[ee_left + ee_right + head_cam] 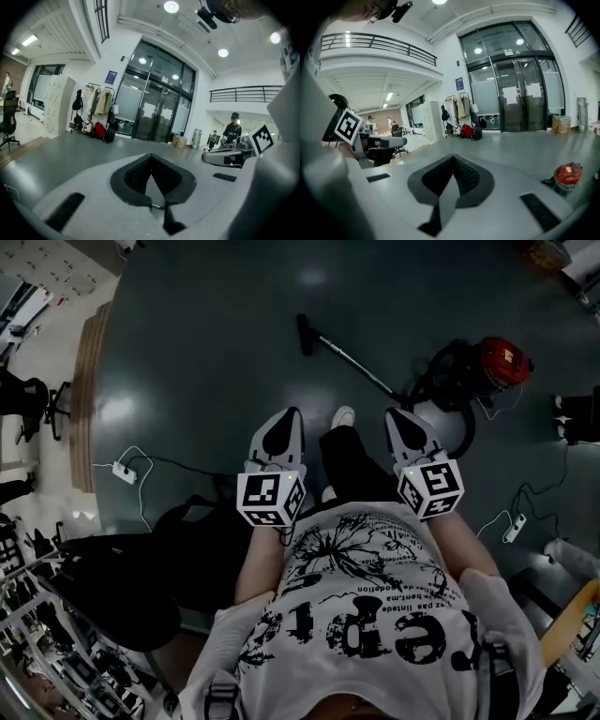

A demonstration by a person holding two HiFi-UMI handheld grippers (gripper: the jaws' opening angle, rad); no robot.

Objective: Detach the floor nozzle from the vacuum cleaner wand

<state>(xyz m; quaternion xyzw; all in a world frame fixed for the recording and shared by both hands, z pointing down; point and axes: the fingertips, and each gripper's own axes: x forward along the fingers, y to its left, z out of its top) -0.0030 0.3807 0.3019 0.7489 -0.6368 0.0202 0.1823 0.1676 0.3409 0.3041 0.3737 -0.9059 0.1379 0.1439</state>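
Observation:
The vacuum cleaner lies on the dark floor ahead of me. Its black floor nozzle (pixel 305 334) sits on the end of a thin metal wand (pixel 356 364), which runs back to the right toward a black hose and the red canister (pixel 502 362). The canister (pixel 567 175) also shows at the right edge of the right gripper view. Both grippers are held up at chest height, well short of the vacuum. My left gripper (pixel 289 416) (pixel 151 158) is shut with nothing in it. My right gripper (pixel 394 414) (pixel 452 160) is shut and empty too.
A white power strip (pixel 124 472) with its cable lies on the floor at the left, another (pixel 514 527) at the right. A black bag (pixel 141 568) rests at my lower left. A raised wooden edge (pixel 88 381) borders the floor on the left. Glass doors (pixel 154 103) stand far ahead.

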